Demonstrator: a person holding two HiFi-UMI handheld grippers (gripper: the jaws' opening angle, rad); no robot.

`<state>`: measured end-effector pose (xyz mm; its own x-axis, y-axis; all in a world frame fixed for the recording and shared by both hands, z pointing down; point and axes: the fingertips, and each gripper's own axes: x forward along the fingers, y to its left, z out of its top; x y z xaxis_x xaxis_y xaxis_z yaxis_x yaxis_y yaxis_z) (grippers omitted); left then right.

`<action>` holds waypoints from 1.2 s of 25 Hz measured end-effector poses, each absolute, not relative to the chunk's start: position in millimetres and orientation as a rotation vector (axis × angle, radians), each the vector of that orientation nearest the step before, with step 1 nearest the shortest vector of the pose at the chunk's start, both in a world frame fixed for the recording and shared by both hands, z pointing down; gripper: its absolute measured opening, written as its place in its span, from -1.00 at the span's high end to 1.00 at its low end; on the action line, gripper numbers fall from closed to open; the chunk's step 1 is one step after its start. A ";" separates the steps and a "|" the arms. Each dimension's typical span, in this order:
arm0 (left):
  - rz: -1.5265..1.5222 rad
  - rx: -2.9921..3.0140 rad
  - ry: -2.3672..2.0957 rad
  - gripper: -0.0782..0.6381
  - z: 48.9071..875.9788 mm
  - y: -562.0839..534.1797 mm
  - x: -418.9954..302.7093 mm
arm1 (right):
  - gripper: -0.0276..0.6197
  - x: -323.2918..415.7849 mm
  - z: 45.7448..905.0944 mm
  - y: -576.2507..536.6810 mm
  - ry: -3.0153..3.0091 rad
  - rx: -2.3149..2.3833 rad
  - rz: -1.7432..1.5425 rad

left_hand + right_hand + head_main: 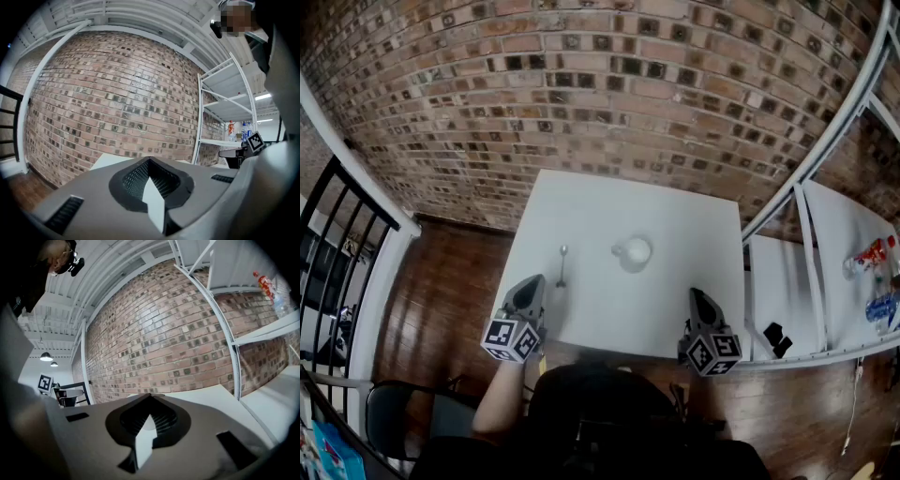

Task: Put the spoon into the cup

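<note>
**Both jaws clenched and empty at the table's near edge**

My left gripper point(532, 284) hangs over the near left corner of the white table point(694, 234). It points level, and its jaws are clenched tip to tip with nothing between them. My right gripper point(697, 297) sits at the near right corner, tipped slightly downward. Its jaws are pressed together in the same way and are just as empty.

The spoon point(562, 266) lies flat on the table near the left edge, just ahead of my left gripper. Its bowl points toward the brick wall point(609, 94) and its handle toward the near edge. The white cup point(635, 251) stands upright around the middle of the table, to the right of the spoon and apart from it. The spoon is not in the cup, and neither of my grippers touches either one.

Past the table's right edge stands a white shelf rack point(839, 225) with bottles point(872, 253) on it.
</note>
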<state>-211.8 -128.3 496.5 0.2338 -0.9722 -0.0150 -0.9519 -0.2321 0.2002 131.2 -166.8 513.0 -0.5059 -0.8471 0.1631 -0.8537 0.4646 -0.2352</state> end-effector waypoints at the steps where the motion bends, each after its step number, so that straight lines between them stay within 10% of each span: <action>1: -0.193 2.353 -1.849 0.77 496.5 -134.0 -210.0 | 0.90 131.9 511.5 -168.3 -2.669 1.550 0.443; 19: 0.184 2.123 -1.791 0.75 600.6 -180.4 -197.0 | 0.90 130.6 536.9 -167.0 -2.615 1.504 0.511; 30: 0.380 1.960 -1.760 0.24 670.0 -197.1 -194.7 | 0.90 141.6 559.0 -157.4 -2.547 1.501 0.595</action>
<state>-194.7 -197.1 670.0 0.1363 -0.8531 0.5036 -0.9849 -0.0621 0.1615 141.6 -157.4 559.0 -0.4986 -0.8127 0.3015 -0.8622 0.4288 -0.2698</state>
